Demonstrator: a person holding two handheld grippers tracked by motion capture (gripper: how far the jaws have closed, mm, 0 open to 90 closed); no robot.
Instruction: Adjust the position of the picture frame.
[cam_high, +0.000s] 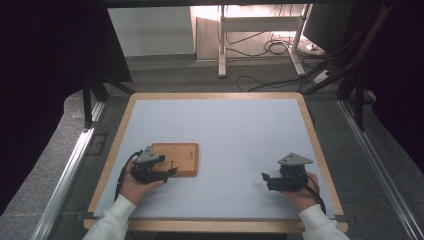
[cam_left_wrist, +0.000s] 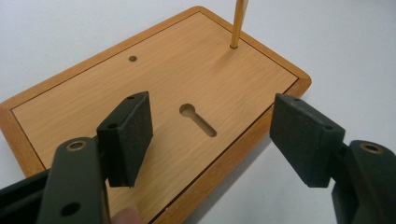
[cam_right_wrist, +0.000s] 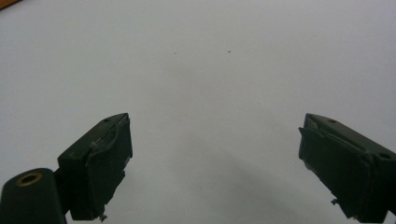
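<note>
Left tongs (cam_left_wrist: 210, 140) are spread over the wooden board (cam_left_wrist: 154, 93) near the lower left of the table (cam_high: 240, 125), gripping nothing yet. Right tongs (cam_right_wrist: 215, 163) idle, spread, lower right. Looks barely started.

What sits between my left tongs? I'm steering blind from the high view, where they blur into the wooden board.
Observer: Nothing is gripped. In the left gripper view the left tongs stand open above the wooden board, straddling its near edge.
Operator: Any features on that board?
Observer: A keyhole-shaped slot lies midway between the pads, and there is a small round hole farther back.
Operator: That thin mark near the far corner?
Observer: A slim wooden peg stands upright in its own hole.
Operator: And my right tongs?
Observer: The right tongs are open too, over the bare white table.
</note>
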